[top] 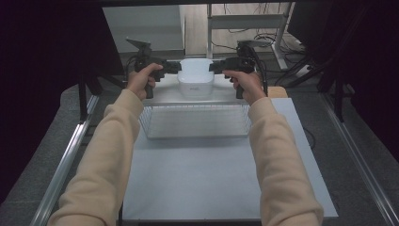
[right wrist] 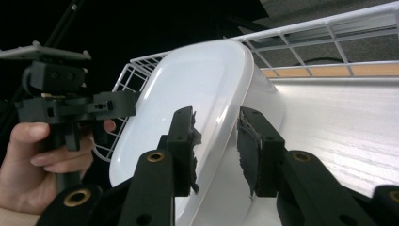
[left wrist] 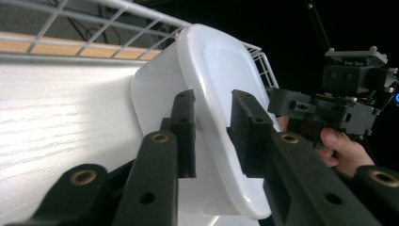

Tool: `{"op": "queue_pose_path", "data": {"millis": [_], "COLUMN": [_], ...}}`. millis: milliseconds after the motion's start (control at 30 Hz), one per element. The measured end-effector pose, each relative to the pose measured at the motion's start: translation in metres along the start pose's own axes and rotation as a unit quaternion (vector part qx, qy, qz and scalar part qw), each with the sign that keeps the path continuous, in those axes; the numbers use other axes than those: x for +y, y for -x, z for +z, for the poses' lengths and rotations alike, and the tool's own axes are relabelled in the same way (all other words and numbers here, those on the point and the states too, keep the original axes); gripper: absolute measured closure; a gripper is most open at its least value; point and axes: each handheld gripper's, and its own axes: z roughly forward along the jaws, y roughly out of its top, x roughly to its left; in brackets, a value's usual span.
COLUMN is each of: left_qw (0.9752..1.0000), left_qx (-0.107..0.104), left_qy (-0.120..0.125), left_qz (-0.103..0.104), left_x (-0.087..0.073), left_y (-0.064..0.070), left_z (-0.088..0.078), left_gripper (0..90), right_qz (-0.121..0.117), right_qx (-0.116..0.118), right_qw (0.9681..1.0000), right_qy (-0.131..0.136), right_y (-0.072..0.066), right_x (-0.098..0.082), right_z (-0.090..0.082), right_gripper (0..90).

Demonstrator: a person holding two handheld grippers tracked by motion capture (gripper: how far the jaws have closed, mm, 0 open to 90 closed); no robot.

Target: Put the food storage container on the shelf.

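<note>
A white plastic tub [top: 195, 77] with a rounded lid sits at the far end of a wire basket [top: 195, 123]. My left gripper [top: 178, 68] is at the tub's left side and my right gripper [top: 211, 67] at its right side. In the left gripper view the jaws of my left gripper [left wrist: 214, 127] straddle the lid's rim [left wrist: 211, 94] with a gap on each side. My right gripper [right wrist: 216, 141] likewise stands open around the opposite rim of the tub [right wrist: 207, 80], its worn pads [right wrist: 247, 146] not pressing on it.
The basket stands on a white table [top: 211, 183] with a wooden strip [top: 277, 91] beyond its far right corner. Metal rails [top: 66, 160] run along both sides. Desk legs and cables [top: 263, 37] lie on the floor behind. Dark curtains flank the table.
</note>
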Motion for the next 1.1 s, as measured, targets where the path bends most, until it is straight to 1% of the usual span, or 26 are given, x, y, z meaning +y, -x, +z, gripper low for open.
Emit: {"op": "queue_pose_path", "data": {"millis": [100,133,167,200,233,267,333,367,433,467,500,567,633,667,700,733,767,833,867,900,933,967,1000,1033,1067,1100], "left_qw": [1.0,1.0,0.9998,0.9995,0.9995,0.9979,0.9953,0.9942,0.991,0.9892,0.9883,0.9852,0.9812,0.9797,0.9797,0.9773,0.9741,0.9701,0.9701,0.9658,0.9658,0.9617,0.9609,0.9609,0.9594,0.959], "left_qx": [0.003,0.002,0.005,0.015,0.015,0.033,0.044,0.048,0.056,0.059,0.06,0.069,0.079,0.082,0.082,0.087,0.093,0.099,0.099,0.104,0.104,0.109,0.11,0.11,0.11,0.111], "left_qy": [-0.003,-0.001,0.006,0.013,0.013,0.021,0.026,0.027,0.032,0.036,0.04,0.045,0.049,0.051,0.051,0.051,0.051,0.052,0.052,0.054,0.054,0.05,0.051,0.051,0.049,0.049], "left_qz": [0.005,0.009,0.016,0.026,0.026,0.052,0.082,0.092,0.118,0.129,0.134,0.15,0.169,0.176,0.176,0.186,0.2,0.215,0.215,0.232,0.232,0.246,0.249,0.249,0.255,0.256], "left_x": [-0.001,-0.001,-0.002,-0.004,-0.004,-0.007,-0.012,-0.014,-0.022,-0.028,-0.032,-0.043,-0.057,-0.062,-0.062,-0.07,-0.083,-0.098,-0.098,-0.114,-0.114,-0.133,-0.141,-0.141,-0.156,-0.162], "left_y": [0.001,0.003,0.006,0.01,0.01,0.019,0.028,0.031,0.038,0.043,0.045,0.049,0.053,0.054,0.054,0.055,0.057,0.058,0.058,0.059,0.059,0.057,0.055,0.055,0.05,0.047], "left_z": [0.0,0.001,0.0,-0.001,-0.001,-0.005,-0.013,-0.015,-0.022,-0.027,-0.03,-0.037,-0.045,-0.047,-0.047,-0.051,-0.056,-0.06,-0.06,-0.065,-0.065,-0.067,-0.068,-0.068,-0.069,-0.07], "left_gripper": [69.0,66.0,60.2,55.7,50.3,47.4,41.3,39.5,37.4,36.5,35.6,34.5,34.1,33.6,33.5,33.0,32.6,31.7,31.1,30.6,30.4,29.9,29.6,29.5,29.3,29.2], "right_qz": [-0.001,-0.004,-0.009,-0.016,-0.026,-0.04,-0.077,-0.099,-0.124,-0.131,-0.14,-0.157,-0.175,-0.184,-0.184,-0.196,-0.202,-0.213,-0.219,-0.228,-0.234,-0.241,-0.246,-0.246,-0.251,-0.252], "right_qx": [-0.002,-0.003,-0.009,-0.014,-0.019,-0.023,-0.033,-0.037,-0.033,-0.029,-0.025,-0.019,-0.022,-0.023,-0.023,-0.025,-0.025,-0.024,-0.024,-0.026,-0.026,-0.026,-0.027,-0.027,-0.025,-0.022], "right_qw": [1.0,1.0,0.9999,0.9997,0.9993,0.9985,0.9959,0.9937,0.9904,0.9895,0.9884,0.9858,0.9826,0.9811,0.9811,0.9787,0.9774,0.9753,0.9739,0.9718,0.9704,0.9687,0.9671,0.9671,0.9657,0.9656], "right_qy": [0.004,0.004,0.003,0.01,0.021,0.029,0.036,0.04,0.052,0.053,0.053,0.058,0.058,0.056,0.056,0.054,0.055,0.054,0.055,0.056,0.056,0.056,0.059,0.059,0.06,0.061], "right_y": [-0.001,-0.001,-0.004,-0.006,-0.01,-0.013,-0.021,-0.025,-0.029,-0.03,-0.031,-0.031,-0.032,-0.032,-0.032,-0.032,-0.031,-0.031,-0.03,-0.029,-0.029,-0.027,-0.025,-0.025,-0.02,-0.017], "right_x": [0.0,-0.001,-0.002,-0.003,-0.004,-0.005,-0.008,-0.011,-0.018,-0.021,-0.026,-0.034,-0.045,-0.051,-0.051,-0.062,-0.068,-0.079,-0.085,-0.094,-0.099,-0.109,-0.117,-0.117,-0.132,-0.139], "right_z": [0.0,0.001,0.0,0.0,-0.002,-0.004,-0.011,-0.016,-0.025,-0.029,-0.035,-0.044,-0.053,-0.059,-0.059,-0.067,-0.071,-0.077,-0.08,-0.085,-0.087,-0.09,-0.093,-0.093,-0.097,-0.099], "right_gripper": [66.1,62.5,55.4,51.4,46.6,43.8,38.5,36.8,34.9,34.3,33.5,32.3,31.7,31.5,31.5,31.3,31.2,31.1,31.1,31.1,31.1,31.1,31.1,31.1,31.1,31.1]}}
